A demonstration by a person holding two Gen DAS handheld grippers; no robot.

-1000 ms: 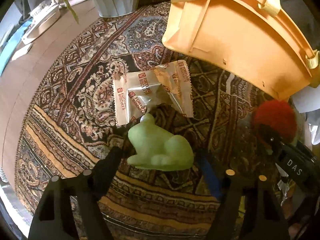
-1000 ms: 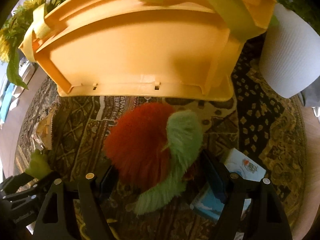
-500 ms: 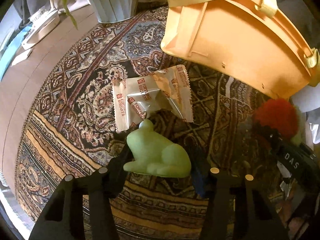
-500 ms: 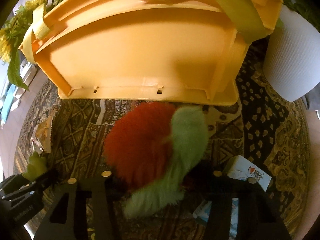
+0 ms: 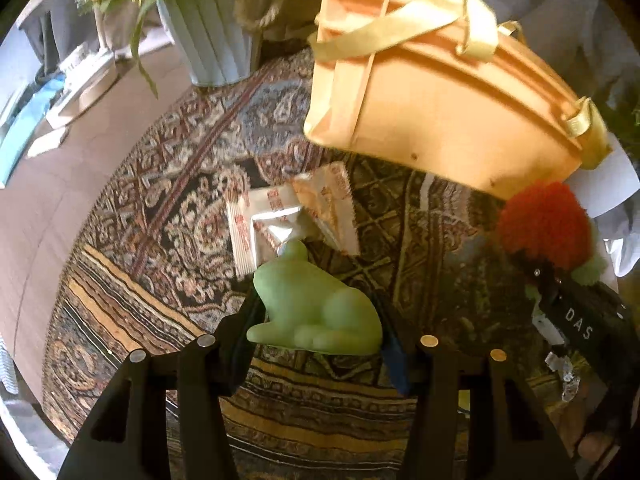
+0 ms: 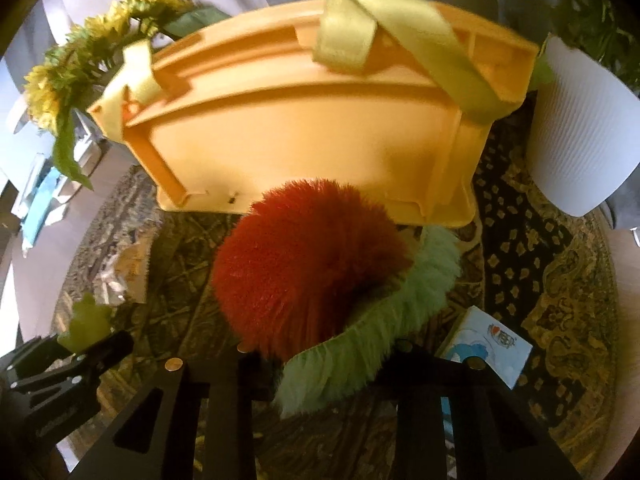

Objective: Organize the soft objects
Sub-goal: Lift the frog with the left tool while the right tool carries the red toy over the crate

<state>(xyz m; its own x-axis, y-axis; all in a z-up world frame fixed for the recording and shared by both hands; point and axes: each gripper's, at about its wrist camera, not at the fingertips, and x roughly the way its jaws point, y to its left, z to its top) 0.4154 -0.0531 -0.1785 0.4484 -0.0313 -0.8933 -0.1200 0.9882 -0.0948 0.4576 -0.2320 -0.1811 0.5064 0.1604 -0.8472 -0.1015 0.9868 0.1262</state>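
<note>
A pale green frog toy sits between the fingers of my left gripper, which is shut on its flanks just above the patterned rug. A fluffy red and green plush is squeezed in my right gripper, whose jaws are closing tight on it. The plush hangs right in front of the orange basket with yellow straps. In the left wrist view the same plush and right gripper show at the right, below the basket. The frog appears at lower left in the right wrist view.
Two biscuit wrappers lie on the rug beyond the frog. A ribbed vase with sunflowers stands behind the basket's left end, a white ribbed pot at its right. A small blue and white box lies by the right gripper.
Both grippers closed on their toys: the left on the frog, the right on the plush. Both then rose a little with the toys, and the basket looks nearer.
</note>
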